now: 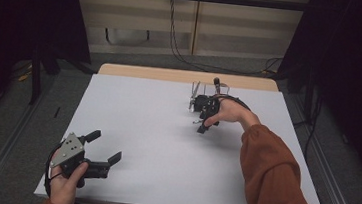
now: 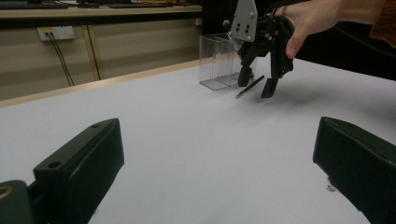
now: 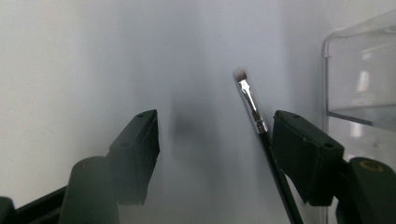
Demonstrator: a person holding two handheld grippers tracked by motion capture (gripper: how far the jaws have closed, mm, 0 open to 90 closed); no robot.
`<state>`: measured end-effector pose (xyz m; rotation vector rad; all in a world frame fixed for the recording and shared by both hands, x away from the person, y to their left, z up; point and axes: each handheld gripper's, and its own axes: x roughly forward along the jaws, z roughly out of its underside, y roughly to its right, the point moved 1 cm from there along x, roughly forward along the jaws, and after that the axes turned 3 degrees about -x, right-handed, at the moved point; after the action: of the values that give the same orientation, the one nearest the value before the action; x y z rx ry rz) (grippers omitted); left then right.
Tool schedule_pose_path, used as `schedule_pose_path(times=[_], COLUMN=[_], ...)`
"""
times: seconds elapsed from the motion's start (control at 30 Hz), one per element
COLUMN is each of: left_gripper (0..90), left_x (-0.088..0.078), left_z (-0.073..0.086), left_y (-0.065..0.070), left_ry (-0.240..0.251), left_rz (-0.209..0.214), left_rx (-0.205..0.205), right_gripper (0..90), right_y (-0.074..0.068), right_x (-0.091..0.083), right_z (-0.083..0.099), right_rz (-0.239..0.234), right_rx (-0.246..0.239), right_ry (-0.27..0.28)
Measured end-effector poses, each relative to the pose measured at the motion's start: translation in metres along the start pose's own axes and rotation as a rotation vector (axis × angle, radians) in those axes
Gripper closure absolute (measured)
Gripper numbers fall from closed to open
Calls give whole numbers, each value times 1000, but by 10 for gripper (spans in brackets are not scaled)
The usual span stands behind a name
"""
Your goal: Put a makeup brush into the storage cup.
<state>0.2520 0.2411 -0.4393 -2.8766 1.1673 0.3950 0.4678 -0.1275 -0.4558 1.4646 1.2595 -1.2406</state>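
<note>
Right gripper [image 2: 258, 86] hangs over a small makeup brush [image 3: 254, 112] lying on the white table [image 1: 141, 128] toward its far edge, just beside a clear plastic box [image 2: 219, 60]; jaws part open, holding nothing (brush beside one pad); pickup step, I judge; next: centre and close. Left gripper [image 1: 107, 147] open, empty, near corner.

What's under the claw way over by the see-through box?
A thin makeup brush lies on the white table under the right claw, between its open jaws. One jaw covers part of its black handle.
</note>
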Motion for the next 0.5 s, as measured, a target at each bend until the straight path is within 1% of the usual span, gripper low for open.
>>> schedule_pose_path(times=[0.1,0.13,0.2,0.27,0.33,0.37,0.43,0.5], left_gripper=[19,19,18,17,17,17,17,18], left_x=[0,0,0,0,0,0,0,0], left_z=[0,0,0,0,0,0,0,0], left_y=[0,0,0,0,0,0,0,0], left_ry=[2,2,2,1,0,-1,1,-1], left_rz=[-1,-1,1,1,2,2,5,6], left_rx=[-3,-3,-3,-2,0,1,1,3], right_gripper=[294,295,286,292,299,313,334,379], right_y=[0,-1,0,-1,-1,-1,0,1], right_x=[2,2,4,5,7,8,10,9], right_z=[-1,-1,-2,-3,-4,-5,-5,-5], right_rz=[-5,-8,-6,-4,-5,-11,-14,-18], right_rx=[-6,-2,-16,-12,-23,-16,-26,-18], right_ry=[3,-12,-9,-13,-12,-12,-28,-27])
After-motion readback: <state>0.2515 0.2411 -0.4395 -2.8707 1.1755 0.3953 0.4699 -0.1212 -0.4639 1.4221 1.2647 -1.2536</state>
